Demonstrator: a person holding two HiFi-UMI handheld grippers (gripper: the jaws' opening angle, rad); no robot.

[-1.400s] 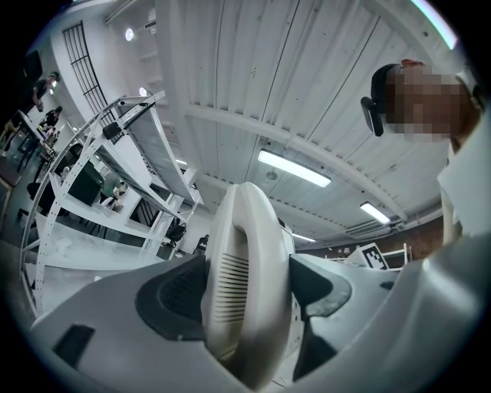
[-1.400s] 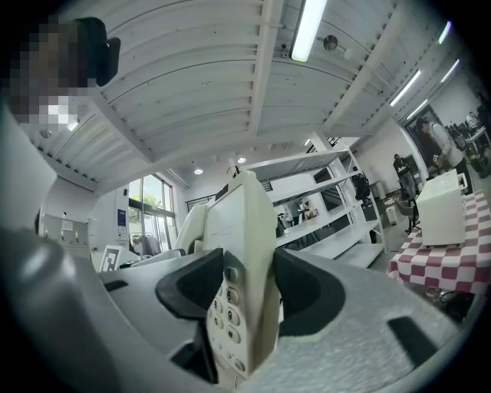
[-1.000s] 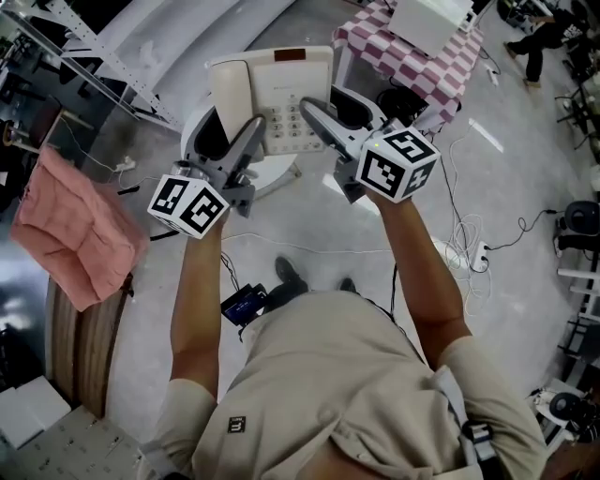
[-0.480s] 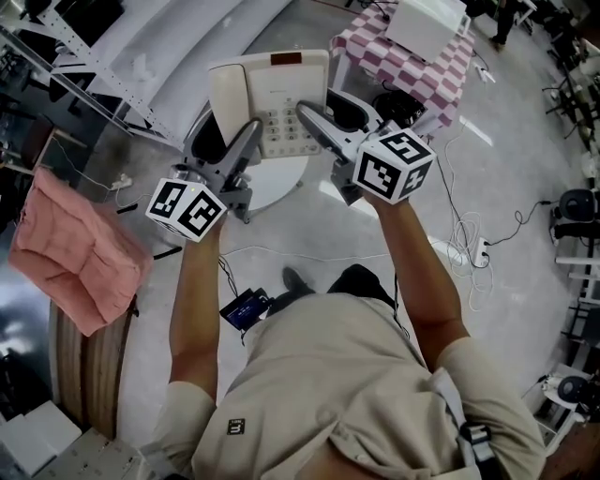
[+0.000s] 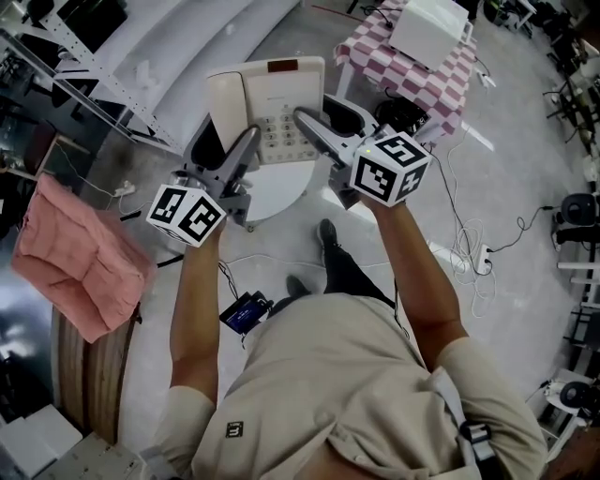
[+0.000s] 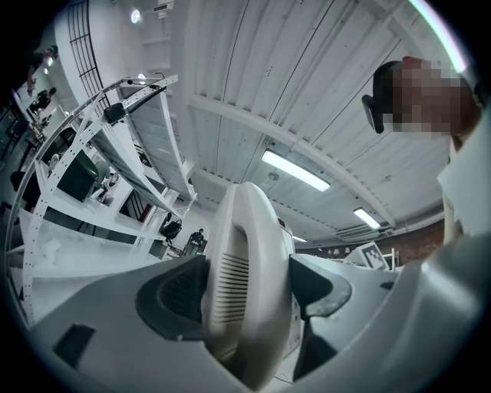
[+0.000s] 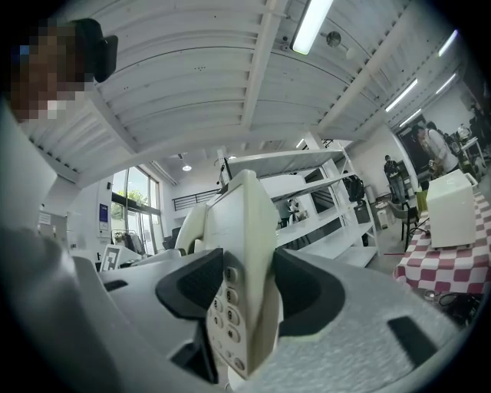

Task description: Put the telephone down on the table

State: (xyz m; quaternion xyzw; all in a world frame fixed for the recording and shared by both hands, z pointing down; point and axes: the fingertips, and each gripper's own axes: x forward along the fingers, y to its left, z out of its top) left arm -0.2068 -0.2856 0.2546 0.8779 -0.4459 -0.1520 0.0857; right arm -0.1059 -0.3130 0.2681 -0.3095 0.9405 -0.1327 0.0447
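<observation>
A cream desk telephone [image 5: 270,105] with handset, keypad and a small red display hangs in the air, held from both sides. My left gripper [image 5: 232,141] is shut on its handset side, and my right gripper [image 5: 322,111] is shut on its keypad side. In the left gripper view the ribbed handset [image 6: 249,230] fills the gap between the dark pads [image 6: 173,295]. The right gripper view has the phone's keypad edge [image 7: 244,230] clamped between the pads [image 7: 303,295]. Below the phone stands a small round white table [image 5: 277,192], partly hidden by it.
A table with a checked cloth [image 5: 412,70] carrying a white box [image 5: 429,26] stands at the back right. White shelving [image 5: 89,66] lies to the back left and a pink cloth [image 5: 80,258] to the left. Cables and a power strip [image 5: 479,255] lie on the floor at right.
The person has stepped forward, one foot now further ahead. The round table and pink cloth sit lower in the view. Both grippers still hold the telephone as before.
</observation>
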